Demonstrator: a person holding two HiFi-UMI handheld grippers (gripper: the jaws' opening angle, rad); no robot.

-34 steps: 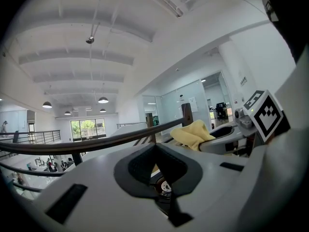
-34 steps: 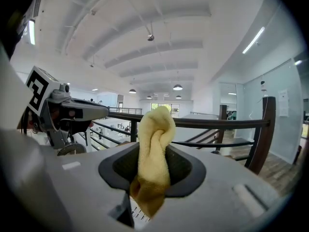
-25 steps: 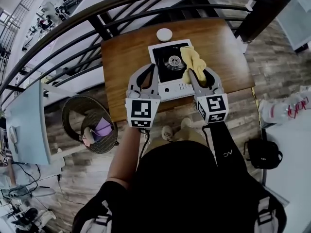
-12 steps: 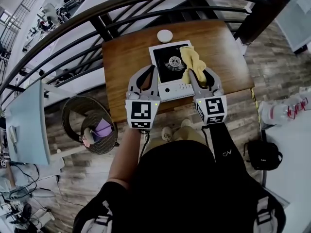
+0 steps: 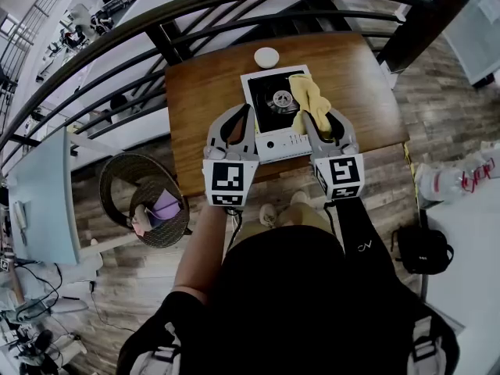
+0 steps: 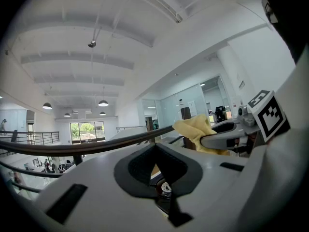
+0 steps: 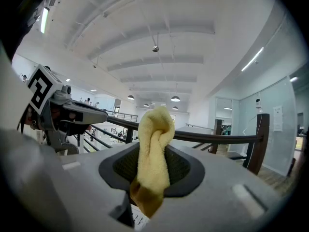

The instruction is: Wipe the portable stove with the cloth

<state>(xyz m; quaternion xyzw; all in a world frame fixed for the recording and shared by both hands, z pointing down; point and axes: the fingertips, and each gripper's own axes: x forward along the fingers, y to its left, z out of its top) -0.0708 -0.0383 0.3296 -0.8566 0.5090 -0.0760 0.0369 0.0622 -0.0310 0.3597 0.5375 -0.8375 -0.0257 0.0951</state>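
So the portable stove [image 5: 273, 141] sits on the wooden table [image 5: 203, 92], toward the near edge, white body with a black top and the burner in the middle. Both tools are parked right over its front edge, side by side.

The right tool [image 5: 308, 119] has the yellow cloth [image 5: 310, 98] pinched in it. In the right gripper view you can see the jaws clamped on it, with the cloth [image 7: 152, 153] bunched up into a knob above the pads and a darker tail poking out below. From the head view, the loose part of the cloth lies over the right side of the stove's black top, beside the burner.

The left tool [image 5: 247, 114] is closed with nothing in it. In its own view the jaws meet at a seam, and you just get a peek of the burner through the notch in the pads. The right tool and its cloth [image 6: 195, 128] show up off to that view's right.

Other stuff: a small white round thing [image 5: 266, 56] sits on the table just behind the stove, maybe a lid or little dish, too small to tell. There's a wicker basket [image 5: 129, 180] on the floor to the left and a black bag [image 5: 422, 247] on the floor to the right.
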